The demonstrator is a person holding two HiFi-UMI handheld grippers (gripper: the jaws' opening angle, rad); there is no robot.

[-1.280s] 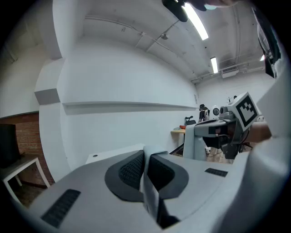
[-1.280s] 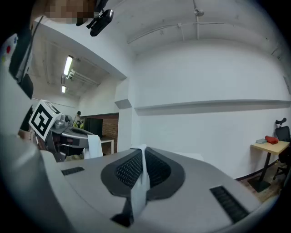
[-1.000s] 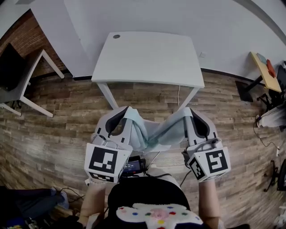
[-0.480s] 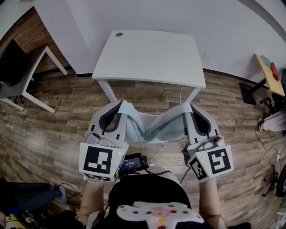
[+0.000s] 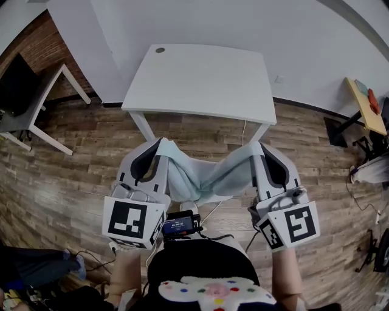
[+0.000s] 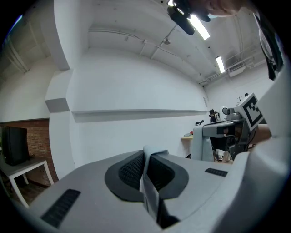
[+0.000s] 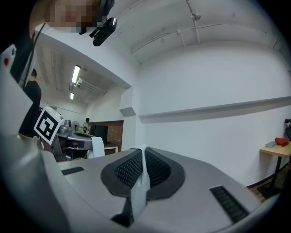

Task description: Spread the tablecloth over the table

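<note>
The tablecloth [image 5: 203,173] looks soft and light, sagging at centre frame below the white table [image 5: 200,79]. The left gripper [image 5: 161,146] and right gripper [image 5: 255,149] each pinch its edge tight; corner holds should spread it best.

Matt cloth tablecloth [image 5: 206,176]; smooth table [image 5: 200,79]

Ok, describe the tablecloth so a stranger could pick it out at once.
Start at the white table against the wall. Just in front of it, the left tool and right tool pinch the tablecloth, which sags between them. Pale blue-green, it is the only soft, draped thing there.
</note>
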